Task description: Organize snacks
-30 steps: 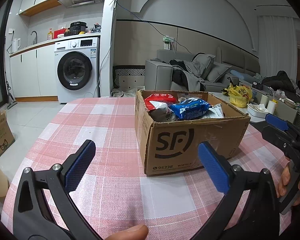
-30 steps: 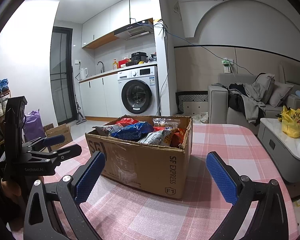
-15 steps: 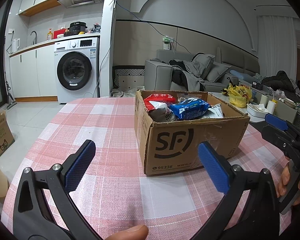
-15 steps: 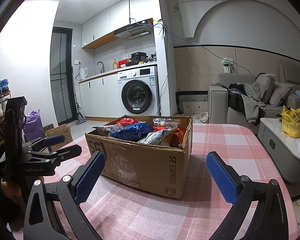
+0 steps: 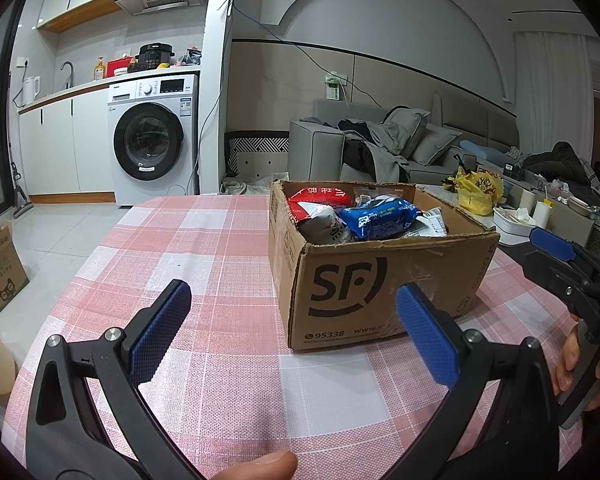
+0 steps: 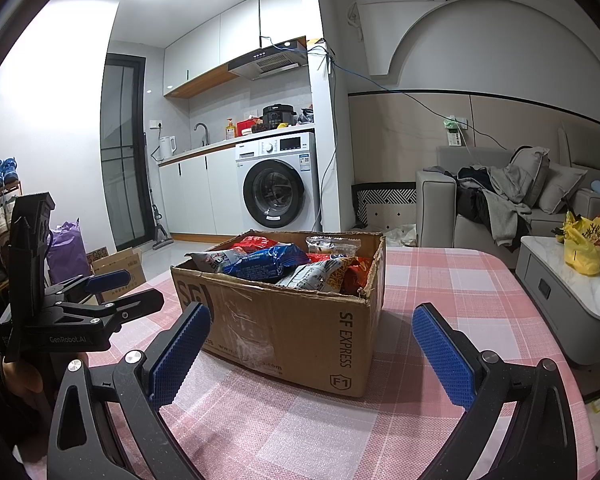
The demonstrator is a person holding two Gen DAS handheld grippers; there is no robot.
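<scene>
An open cardboard SF box (image 5: 380, 284) (image 6: 300, 332) stands on the pink checked table (image 5: 204, 248). It holds several snack packs: a blue pack (image 5: 382, 218) (image 6: 268, 264), a red pack (image 5: 320, 198), a grey pack (image 5: 324, 230) and a yellow-white pack (image 6: 320, 276). My left gripper (image 5: 296, 332) is open and empty, low over the table in front of the box. My right gripper (image 6: 312, 352) is open and empty at the box's other side. Each gripper shows in the other's view: the right one (image 5: 560, 264), the left one (image 6: 112, 292).
A washing machine (image 5: 152, 144) and kitchen counter stand behind the table. A grey sofa with clothes (image 5: 380, 148) and a low white table with a yellow bag (image 5: 478, 190) are to the right. A cardboard box (image 5: 0, 272) sits on the floor at left.
</scene>
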